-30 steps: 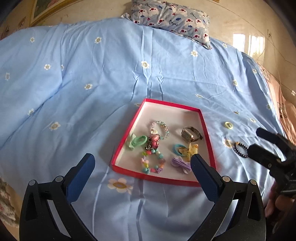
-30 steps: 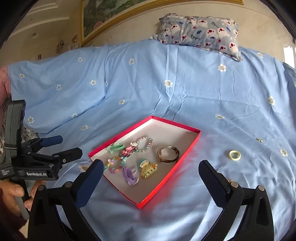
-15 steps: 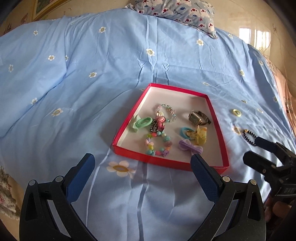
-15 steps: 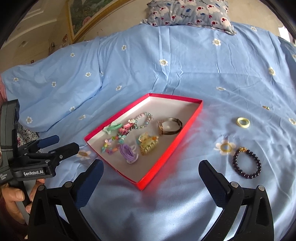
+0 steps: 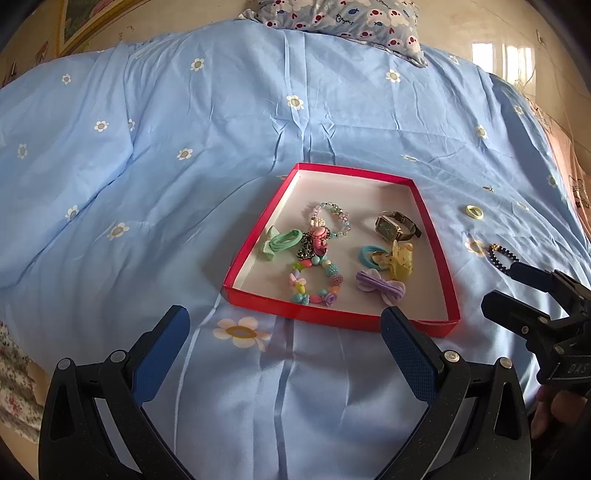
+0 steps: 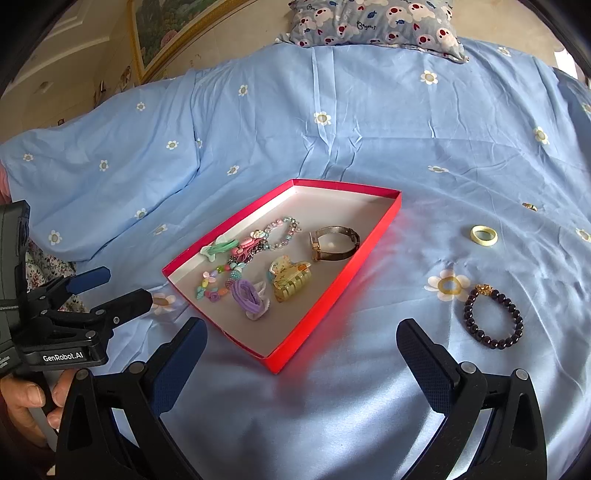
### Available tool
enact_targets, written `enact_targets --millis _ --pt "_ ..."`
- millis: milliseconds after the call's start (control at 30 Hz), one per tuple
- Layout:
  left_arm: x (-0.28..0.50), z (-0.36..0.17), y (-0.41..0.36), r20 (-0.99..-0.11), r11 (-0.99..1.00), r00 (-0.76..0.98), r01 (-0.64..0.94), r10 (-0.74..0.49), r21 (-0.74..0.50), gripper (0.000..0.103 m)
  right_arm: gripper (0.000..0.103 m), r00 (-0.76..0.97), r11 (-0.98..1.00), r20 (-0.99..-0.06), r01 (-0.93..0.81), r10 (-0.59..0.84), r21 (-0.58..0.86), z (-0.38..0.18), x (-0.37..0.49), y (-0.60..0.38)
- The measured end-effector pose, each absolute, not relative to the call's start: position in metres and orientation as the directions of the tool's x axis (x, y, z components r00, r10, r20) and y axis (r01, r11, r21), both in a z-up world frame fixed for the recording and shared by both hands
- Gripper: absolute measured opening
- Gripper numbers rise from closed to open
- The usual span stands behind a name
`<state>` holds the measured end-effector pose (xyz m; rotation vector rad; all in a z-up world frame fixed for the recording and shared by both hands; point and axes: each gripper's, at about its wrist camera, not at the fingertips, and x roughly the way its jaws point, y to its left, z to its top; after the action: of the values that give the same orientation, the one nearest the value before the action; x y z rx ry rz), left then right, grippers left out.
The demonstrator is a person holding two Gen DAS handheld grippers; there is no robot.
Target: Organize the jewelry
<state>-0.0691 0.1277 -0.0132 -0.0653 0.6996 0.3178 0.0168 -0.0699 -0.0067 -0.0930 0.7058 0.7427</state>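
A red tray [image 5: 338, 317] [image 6: 332, 302] lies on the blue bedspread and holds a watch [image 5: 397, 226] [image 6: 334, 243], bead bracelets, hair ties and a yellow claw clip [image 6: 290, 280]. Right of the tray on the bedspread lie a dark bead bracelet [image 6: 493, 317] [image 5: 498, 254], a pale yellow ring [image 6: 484, 234] [image 5: 474, 212] and a small gold ring [image 6: 529, 206]. My left gripper [image 5: 284, 343] is open and empty, in front of the tray. My right gripper [image 6: 301, 350] is open and empty, near the tray's front corner, left of the dark bracelet.
A patterned pillow [image 6: 373, 22] lies at the head of the bed. A framed picture [image 6: 159, 40] hangs on the wall at the back left. The bedspread [image 5: 184, 184] stretches wide to the left of the tray.
Both grippers have tilted and moved so the tray and loose jewelry sit higher and closer in view. The dark bracelet has come into the right wrist view. Both stay open.
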Motion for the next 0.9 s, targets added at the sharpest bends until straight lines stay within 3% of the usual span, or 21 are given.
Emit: enact_targets --millis 900 --pt "-0.0749 -0.0097 0.1253 -0.613 0.943 0.731 -0.324 0.300 0.075 0.103 0.103 0.537 0.742 -0.602 -0.654 0.591 0.145 -0.0068 0.0160 -0.0730"
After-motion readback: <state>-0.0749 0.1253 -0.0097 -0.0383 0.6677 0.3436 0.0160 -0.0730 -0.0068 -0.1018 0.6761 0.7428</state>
